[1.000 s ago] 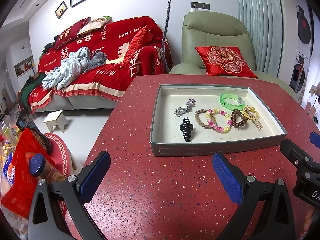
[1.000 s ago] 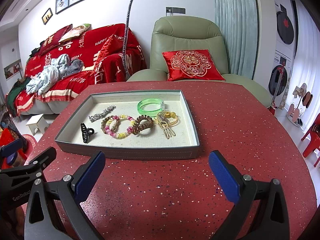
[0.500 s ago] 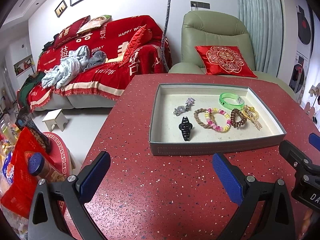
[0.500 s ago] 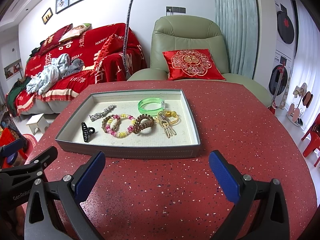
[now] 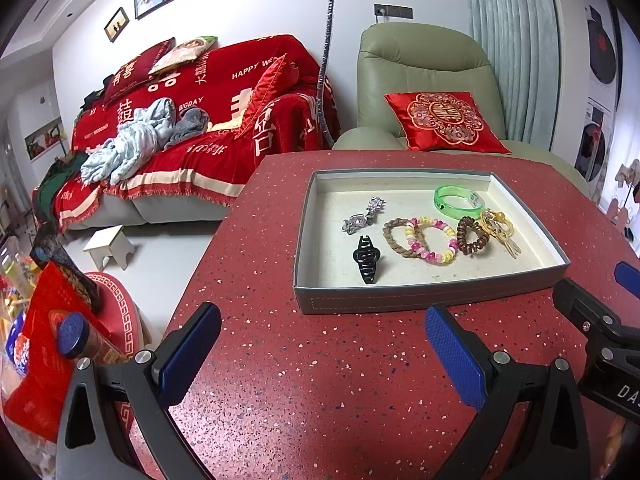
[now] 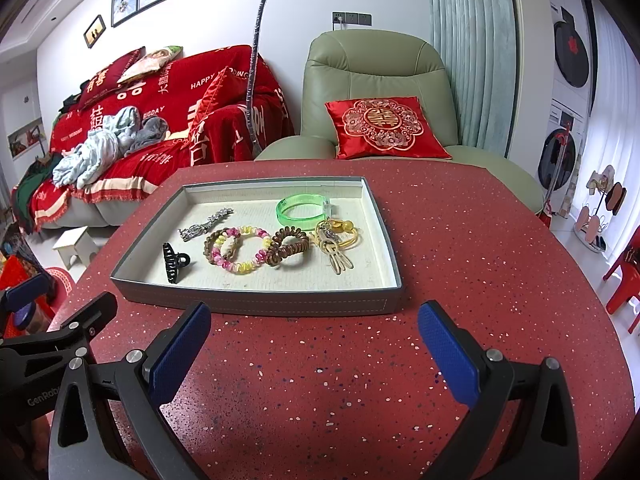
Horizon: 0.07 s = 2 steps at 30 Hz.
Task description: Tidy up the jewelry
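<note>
From the left wrist, the left gripper (image 5: 322, 340) stands wide apart and holds nothing, poised over the red speckled table (image 5: 320, 400) just short of the grey tray (image 5: 400, 303). All the jewelry in sight lies inside that tray: a silver clip (image 5: 363, 216) toward the back left, a black claw clip (image 5: 367, 259) nearer the front, a brown braided band (image 5: 396, 237) overlapped by a pink and yellow bead bracelet (image 5: 432, 240), a brown coil tie (image 5: 474, 235), a gold piece (image 5: 500, 229) and a green bangle (image 5: 458, 201).

From the right wrist, the right gripper (image 6: 314, 338) is likewise spread wide and empty, just before the tray's near wall (image 6: 296, 306). The bead bracelet (image 6: 240, 249), the coil tie (image 6: 290, 247) and the gold piece (image 6: 336, 240) touch or overlap in the middle, while the green bangle (image 6: 302, 211) and the black claw clip (image 6: 174, 262) lie apart.

Nothing lies loose on the table, so this fits either sorted pieces gathered in or a heap waiting to be spread out. Whether the gold piece is one item or several tangled together is hard to tell. Any pick here should come from above, clear the tray wall, and close on a single loop at a free edge so that its neighbours do not drag along.
</note>
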Motion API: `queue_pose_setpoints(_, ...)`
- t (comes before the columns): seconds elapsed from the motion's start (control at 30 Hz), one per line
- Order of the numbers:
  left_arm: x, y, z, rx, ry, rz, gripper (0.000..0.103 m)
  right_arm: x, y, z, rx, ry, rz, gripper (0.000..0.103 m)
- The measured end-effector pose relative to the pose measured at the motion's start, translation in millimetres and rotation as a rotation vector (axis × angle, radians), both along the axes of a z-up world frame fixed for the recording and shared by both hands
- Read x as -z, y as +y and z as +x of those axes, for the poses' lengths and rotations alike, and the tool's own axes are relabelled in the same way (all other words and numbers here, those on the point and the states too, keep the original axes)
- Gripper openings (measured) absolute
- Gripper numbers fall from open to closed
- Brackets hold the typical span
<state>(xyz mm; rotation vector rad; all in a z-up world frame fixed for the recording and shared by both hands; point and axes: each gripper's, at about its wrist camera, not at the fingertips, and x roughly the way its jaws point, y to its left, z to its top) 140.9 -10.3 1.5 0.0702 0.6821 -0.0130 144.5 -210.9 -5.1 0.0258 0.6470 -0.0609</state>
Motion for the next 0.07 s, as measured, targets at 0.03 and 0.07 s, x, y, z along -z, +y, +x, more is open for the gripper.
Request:
queue_pose_setpoints(0.03,0.0,-0.1,0.3,0.002,0.002,-0.002,0.103,-0.1,0.0,0.1,0.000,0.000,0.001,0.103)
queue_pose_setpoints(0.07,0.1,0.8,0.3,0.004,0.006,-0.005,0.103,0.3,0.2,0.5,-0.001,-0.001,0.000,0.103)
